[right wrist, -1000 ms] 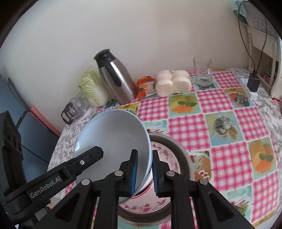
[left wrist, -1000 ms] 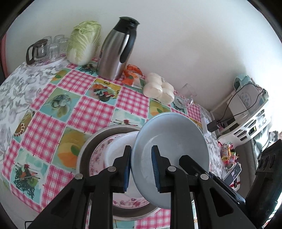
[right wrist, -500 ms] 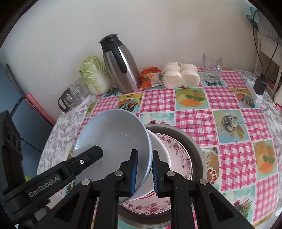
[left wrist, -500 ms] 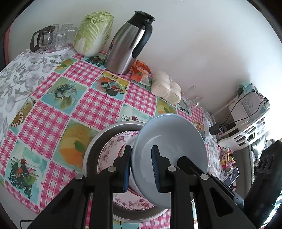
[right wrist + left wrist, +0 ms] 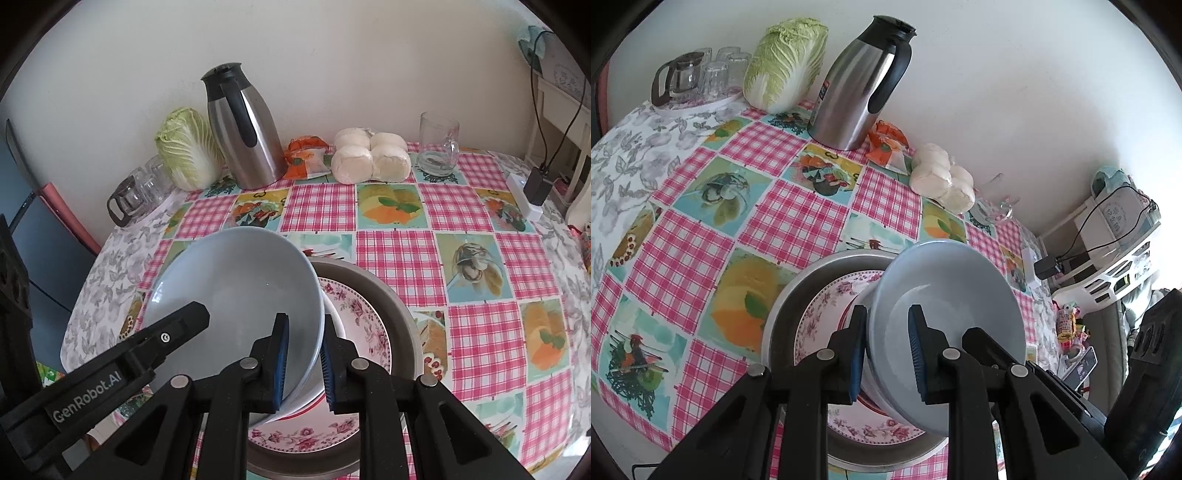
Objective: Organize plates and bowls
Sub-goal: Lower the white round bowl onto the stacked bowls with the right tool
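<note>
A pale blue bowl (image 5: pixel 945 295) (image 5: pixel 236 280) hangs tilted over a stack. The stack is a metal basin (image 5: pixel 783 306) (image 5: pixel 402 321) holding a floral plate (image 5: pixel 827 306) (image 5: pixel 365 325) and a white bowl (image 5: pixel 855 306) with a red rim. The blue bowl's lower edge sits in or just over the white bowl; I cannot tell if they touch. My left gripper (image 5: pixel 886 350) is shut on one side of its rim. My right gripper (image 5: pixel 303 360) is shut on the opposite side.
Along the wall stand a steel thermos jug (image 5: pixel 857 85), a cabbage (image 5: pixel 783 62), a tray of glassware (image 5: pixel 690 77), an orange packet (image 5: pixel 886 144), wrapped buns (image 5: pixel 942 181) and a glass mug (image 5: pixel 439 147). A power strip with charger (image 5: pixel 528 195) lies at the table's right edge.
Both grippers have brought the blue bowl down a little, closer onto the stack in the basin. Their hold on the rim looks the same.
</note>
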`<action>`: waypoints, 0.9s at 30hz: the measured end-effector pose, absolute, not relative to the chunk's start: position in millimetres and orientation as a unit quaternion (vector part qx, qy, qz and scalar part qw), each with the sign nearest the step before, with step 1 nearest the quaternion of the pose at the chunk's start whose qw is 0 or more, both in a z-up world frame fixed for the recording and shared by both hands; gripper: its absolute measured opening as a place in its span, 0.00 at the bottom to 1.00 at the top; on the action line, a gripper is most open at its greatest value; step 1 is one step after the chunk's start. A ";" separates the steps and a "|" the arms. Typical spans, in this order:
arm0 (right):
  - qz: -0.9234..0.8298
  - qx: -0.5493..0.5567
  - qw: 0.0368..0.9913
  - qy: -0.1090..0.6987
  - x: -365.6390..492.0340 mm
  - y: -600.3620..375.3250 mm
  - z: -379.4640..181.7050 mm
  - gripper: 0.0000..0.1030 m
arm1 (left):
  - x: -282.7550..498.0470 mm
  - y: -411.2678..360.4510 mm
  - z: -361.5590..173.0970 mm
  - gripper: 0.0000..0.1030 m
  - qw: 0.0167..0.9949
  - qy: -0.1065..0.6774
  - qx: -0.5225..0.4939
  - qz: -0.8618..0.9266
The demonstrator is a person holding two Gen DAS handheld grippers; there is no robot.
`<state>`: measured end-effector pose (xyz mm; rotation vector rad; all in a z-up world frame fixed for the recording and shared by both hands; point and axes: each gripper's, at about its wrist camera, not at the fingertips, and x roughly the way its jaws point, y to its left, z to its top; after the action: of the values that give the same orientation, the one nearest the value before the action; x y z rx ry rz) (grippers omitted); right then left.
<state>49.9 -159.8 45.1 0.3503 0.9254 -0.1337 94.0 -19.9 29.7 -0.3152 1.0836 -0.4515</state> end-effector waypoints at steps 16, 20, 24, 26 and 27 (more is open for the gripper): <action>-0.068 0.167 0.873 0.453 52.7 -162.0 38.0 0.20 | 94.6 -23.1 27.5 0.19 0.829 0.505 -0.134 -0.200; -0.066 0.170 0.873 0.453 52.7 -162.8 37.6 0.21 | 94.0 -23.4 27.6 0.16 0.830 0.505 -0.132 -0.197; -0.066 0.169 0.873 0.453 52.5 -163.0 37.5 0.22 | 94.6 -22.7 26.8 0.14 0.831 0.505 -0.132 -0.194; -0.066 0.170 0.873 0.453 52.3 -162.9 37.3 0.22 | 94.8 -22.5 26.7 0.12 0.831 0.505 -0.132 -0.192; -0.065 0.171 0.873 0.452 52.1 -162.9 37.3 0.22 | 94.9 -22.4 26.5 0.12 0.831 0.505 -0.133 -0.192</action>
<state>52.1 -162.9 37.3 0.3580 0.9453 -0.1364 94.9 -22.4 26.5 -0.2813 1.0704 -0.4061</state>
